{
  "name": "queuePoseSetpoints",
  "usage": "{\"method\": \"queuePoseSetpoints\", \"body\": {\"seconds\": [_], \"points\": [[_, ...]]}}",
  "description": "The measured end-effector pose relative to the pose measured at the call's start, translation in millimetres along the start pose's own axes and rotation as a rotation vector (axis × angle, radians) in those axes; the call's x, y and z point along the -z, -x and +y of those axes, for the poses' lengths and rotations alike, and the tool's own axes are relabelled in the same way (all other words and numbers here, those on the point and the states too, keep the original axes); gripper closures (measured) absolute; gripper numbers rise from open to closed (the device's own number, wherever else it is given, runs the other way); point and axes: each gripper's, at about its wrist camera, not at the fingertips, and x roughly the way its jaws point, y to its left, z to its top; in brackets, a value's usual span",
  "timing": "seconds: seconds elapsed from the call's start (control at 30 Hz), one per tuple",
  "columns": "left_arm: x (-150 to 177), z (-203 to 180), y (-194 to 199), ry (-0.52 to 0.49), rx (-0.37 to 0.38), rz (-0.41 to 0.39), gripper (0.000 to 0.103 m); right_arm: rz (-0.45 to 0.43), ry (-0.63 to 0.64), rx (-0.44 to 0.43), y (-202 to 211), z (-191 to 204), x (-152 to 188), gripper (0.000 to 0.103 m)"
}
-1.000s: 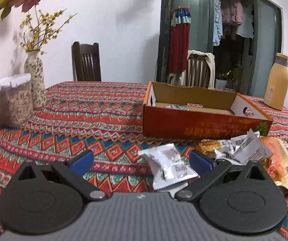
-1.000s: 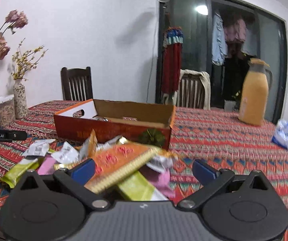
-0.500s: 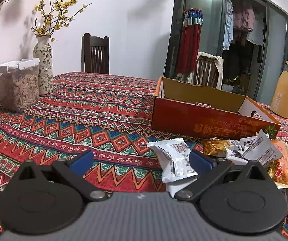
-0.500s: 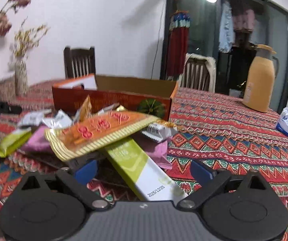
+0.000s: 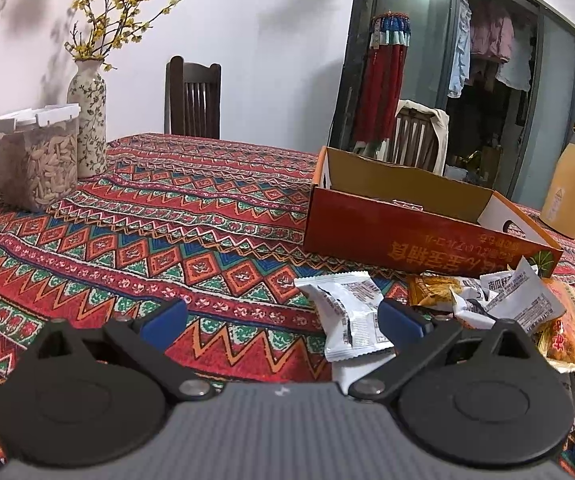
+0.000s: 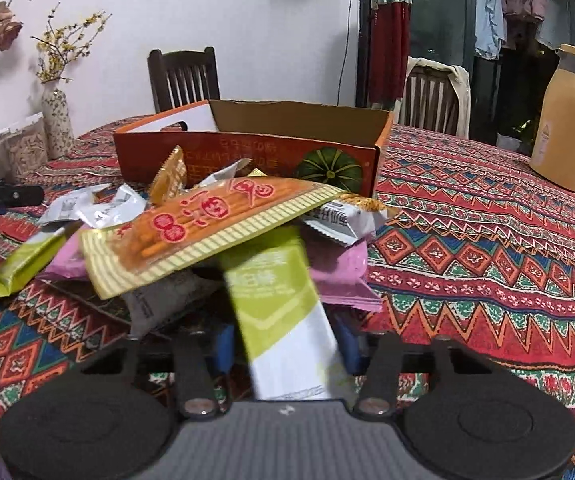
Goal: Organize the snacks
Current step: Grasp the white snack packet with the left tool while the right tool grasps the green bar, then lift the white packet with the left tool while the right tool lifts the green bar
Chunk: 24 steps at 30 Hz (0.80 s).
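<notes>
Right hand-held gripper [image 6: 285, 346]: its jaws have just been closing and now clamp a green-and-white bar [image 6: 277, 304] between the blue pads, at 6 o'clock in the right wrist view. The bar's far end runs under an orange pack.
Left hand-held gripper [image 5: 283, 320]: jaws wide apart, nothing between the pads. It sits low over the desk, with a white packet just inside its right finger.
White packet [image 5: 349, 316]: lies flat on the cloth at about 4 o'clock in the left wrist view, with a second white wrapper partly under it.
Orange pack [image 6: 203, 228]: a long orange-and-gold wrapper with red print, tilted on top of the snack pile at the centre of the right wrist view.
Snack pile: pink packs [image 6: 343, 276], a green bar [image 6: 27, 258] at 9 o'clock, and silver and white wrappers [image 6: 91, 204], all heaped just in front of the box.
Box [image 6: 255, 152]: an open orange cardboard tray, beyond the pile at 12 o'clock. A few small items lie inside; too hidden to identify.
Desk [image 5: 159, 216]: covered by a red patterned cloth.
Jug [image 6: 565, 120]: yellow, upright at 2 o'clock, well apart from the snacks.
Vase [image 5: 87, 118]: with yellow blossoms, at 10 o'clock, beside a clear jar [image 5: 37, 160] of seeds.
</notes>
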Motion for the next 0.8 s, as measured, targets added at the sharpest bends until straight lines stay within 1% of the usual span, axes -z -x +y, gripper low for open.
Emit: {"method": "queuePoseSetpoints", "body": {"seconds": [0.03,0.2,0.37,0.53,0.7,0.8], "points": [[0,0,0,0.0,-0.001,0.0,0.0,-0.002,0.0,-0.003,2,1,1,0.067],[1,-2,1,0.001,-0.006,0.0,0.0,-0.048,-0.024,0.029,15,0,6,0.068],[1,-2,1,-0.002,-0.011,0.001,0.0,-0.143,-0.097,0.08,35,-5,10,0.068],[0,-2,0,-0.001,-0.015,0.008,0.0,-0.227,-0.171,0.093,46,-6,14,0.068],[-1,-3,0,-0.01,-0.024,0.024,0.0,-0.263,-0.166,0.14,43,-5,9,0.068],[-3,-3,-1,0.001,-0.011,0.064,0.0,-0.291,-0.147,0.163,42,-6,4,0.068]]}}
